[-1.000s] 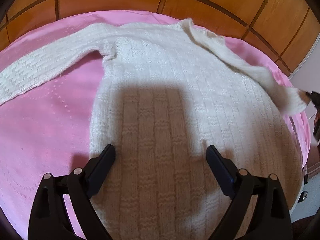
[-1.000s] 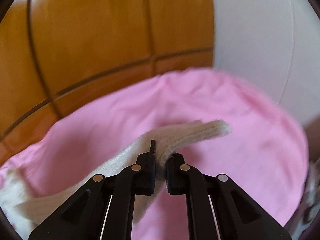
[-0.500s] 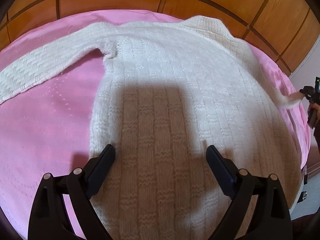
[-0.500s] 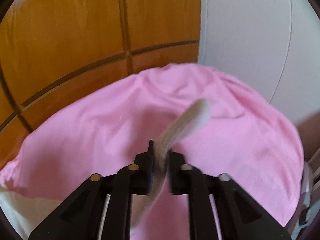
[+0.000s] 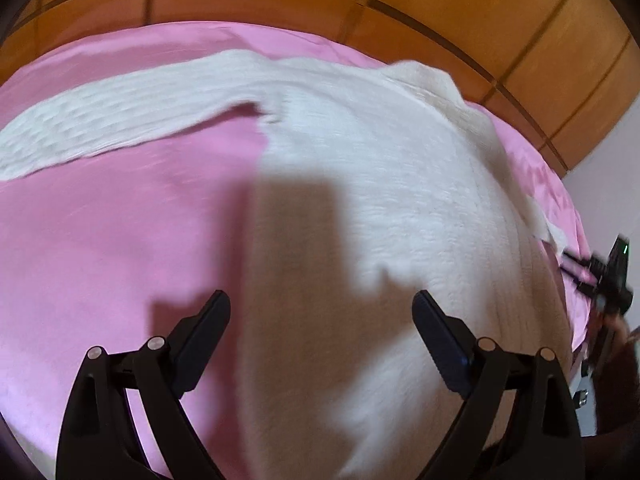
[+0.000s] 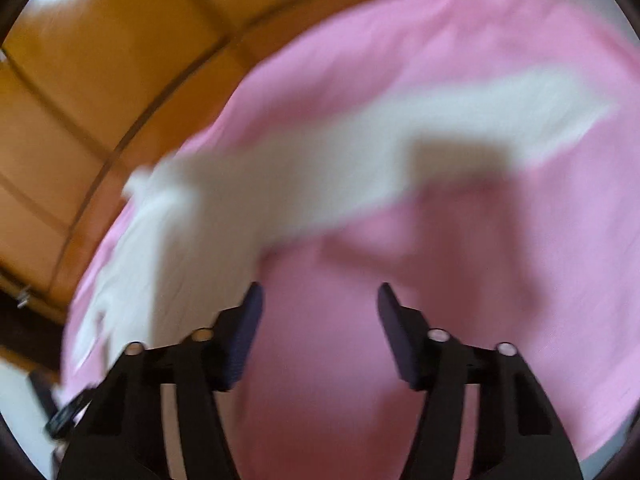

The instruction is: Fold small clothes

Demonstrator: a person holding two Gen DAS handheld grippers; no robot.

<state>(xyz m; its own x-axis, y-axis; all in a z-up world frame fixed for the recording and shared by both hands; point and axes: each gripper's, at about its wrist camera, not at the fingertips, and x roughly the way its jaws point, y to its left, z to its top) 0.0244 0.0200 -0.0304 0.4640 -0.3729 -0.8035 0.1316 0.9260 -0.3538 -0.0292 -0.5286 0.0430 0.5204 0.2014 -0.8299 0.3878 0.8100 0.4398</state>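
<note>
A white knitted sweater [image 5: 360, 208] lies flat on a pink bedsheet [image 5: 120, 240]. Its left sleeve [image 5: 120, 112] stretches out to the left. My left gripper [image 5: 320, 312] is open and empty, hovering over the sweater's lower body. My right gripper [image 6: 318, 300] is open and empty above the pink sheet; the right sleeve [image 6: 400, 140] lies spread out beyond it, blurred by motion. The right gripper also shows at the right edge of the left wrist view [image 5: 600, 276], near the sleeve's cuff [image 5: 552, 232].
A wooden panelled headboard [image 5: 400, 8] runs along the far side of the bed and shows in the right wrist view [image 6: 100, 80] too. A pale wall [image 5: 616, 160] is at the right. The bed edge [image 5: 580, 340] drops off beside the right gripper.
My right gripper has opened and let go of the right sleeve, which now lies stretched on the sheet. It has swung to look back along the sleeve. My left gripper has shifted slightly.
</note>
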